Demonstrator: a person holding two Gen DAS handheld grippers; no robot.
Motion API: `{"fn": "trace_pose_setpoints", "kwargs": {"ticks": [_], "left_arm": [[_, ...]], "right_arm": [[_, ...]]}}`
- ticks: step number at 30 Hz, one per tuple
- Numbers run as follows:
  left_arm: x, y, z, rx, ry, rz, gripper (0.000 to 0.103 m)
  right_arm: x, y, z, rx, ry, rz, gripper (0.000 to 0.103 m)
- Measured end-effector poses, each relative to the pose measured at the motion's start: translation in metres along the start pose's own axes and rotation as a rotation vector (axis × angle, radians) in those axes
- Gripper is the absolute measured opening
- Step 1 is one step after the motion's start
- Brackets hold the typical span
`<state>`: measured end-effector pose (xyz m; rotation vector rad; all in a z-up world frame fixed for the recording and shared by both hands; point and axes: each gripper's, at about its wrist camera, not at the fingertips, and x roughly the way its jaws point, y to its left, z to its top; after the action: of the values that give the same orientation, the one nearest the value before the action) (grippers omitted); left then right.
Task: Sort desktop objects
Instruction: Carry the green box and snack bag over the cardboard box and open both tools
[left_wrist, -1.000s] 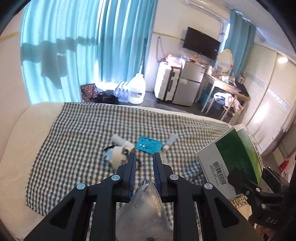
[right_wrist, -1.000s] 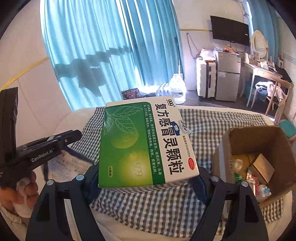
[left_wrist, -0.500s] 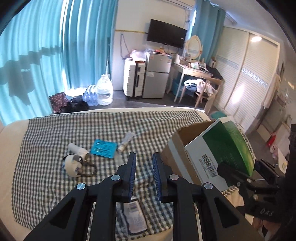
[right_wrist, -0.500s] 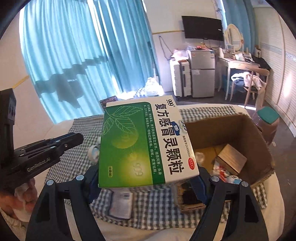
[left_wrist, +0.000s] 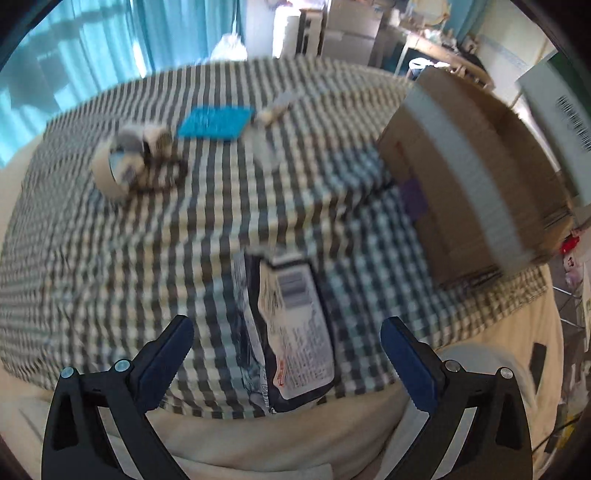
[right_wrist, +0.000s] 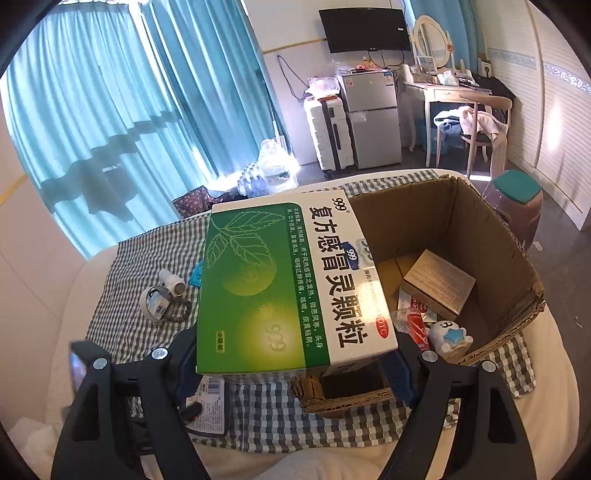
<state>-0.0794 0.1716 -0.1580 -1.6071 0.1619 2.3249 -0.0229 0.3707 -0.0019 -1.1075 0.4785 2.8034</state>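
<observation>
Left gripper (left_wrist: 286, 345) nearest: jaws spread wide, having just been opening, nothing pressed between them. The dark snack packet (left_wrist: 291, 332) lies flat on the checked cloth (left_wrist: 110, 258) right between the two tips, long axis running roughly 6 to 12 o'clock along the gripper's line; tool pitched steeply down over it. Picture blurred. Right gripper (right_wrist: 291, 363) is clamped across the green medicine box (right_wrist: 288, 284), held flat, its far right corner overhanging the open cardboard carton (right_wrist: 491, 229) at 1 o'clock. Carton already holds small items. Farther out at 10 o'clock: tape roll (left_wrist: 118, 171), blue card (left_wrist: 214, 122). Judgement: left closes on packet; right releases over carton.
</observation>
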Motion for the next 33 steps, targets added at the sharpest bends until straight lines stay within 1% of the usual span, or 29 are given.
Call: {"fn": "trace_pose_setpoints", "kwargs": {"ticks": [3,4,6,7,8,10,12,14,17,21,24,27,28,31,33], "left_arm": [[0.031,0.004,-0.014,-0.011,0.049,0.020,0.103],[0.040,0.004,-0.017,-0.009,0.060,0.021,0.101],[0.052,0.003,-0.022,0.005,0.082,0.012,0.088],[0.055,0.003,-0.025,0.013,0.092,0.001,0.048],[0.059,0.001,-0.028,0.031,0.111,-0.013,0.027],[0.056,-0.001,-0.030,0.051,0.104,-0.012,0.026],[0.042,-0.001,-0.028,0.045,0.071,-0.038,0.024],[0.025,-0.004,-0.023,0.053,0.017,-0.035,0.024],[-0.009,-0.011,-0.012,0.060,-0.072,-0.060,0.024],[-0.061,-0.034,0.016,0.104,-0.190,-0.116,0.024],[-0.089,-0.060,0.033,0.132,-0.250,-0.157,0.024],[-0.103,-0.089,0.054,0.168,-0.274,-0.226,0.024],[-0.104,-0.096,0.062,0.186,-0.275,-0.235,0.024],[-0.102,-0.125,0.078,0.246,-0.283,-0.232,0.024],[-0.095,-0.143,0.085,0.272,-0.270,-0.246,0.024]], "right_arm": [[0.003,-0.001,-0.002,-0.006,0.009,0.000,0.080],[0.004,-0.001,-0.002,-0.007,0.013,0.001,0.080],[0.006,-0.003,-0.002,-0.012,0.019,-0.001,0.080],[0.007,-0.003,-0.002,-0.015,0.022,-0.004,0.080],[0.008,-0.003,-0.002,-0.015,0.027,-0.006,0.080],[0.011,-0.001,-0.003,-0.014,0.032,-0.010,0.080],[0.012,-0.002,-0.003,-0.014,0.036,-0.014,0.080],[0.012,-0.002,-0.002,-0.014,0.036,-0.014,0.080],[0.010,-0.001,-0.002,-0.013,0.030,-0.020,0.080],[0.003,-0.006,0.003,-0.012,0.018,-0.032,0.080],[-0.003,-0.014,0.009,-0.007,0.001,-0.048,0.080],[-0.008,-0.027,0.016,-0.005,-0.014,-0.077,0.080],[-0.008,-0.034,0.018,0.001,-0.016,-0.093,0.080],[-0.007,-0.051,0.027,0.022,-0.017,-0.125,0.080],[-0.005,-0.065,0.031,0.041,-0.020,-0.140,0.082]]}}
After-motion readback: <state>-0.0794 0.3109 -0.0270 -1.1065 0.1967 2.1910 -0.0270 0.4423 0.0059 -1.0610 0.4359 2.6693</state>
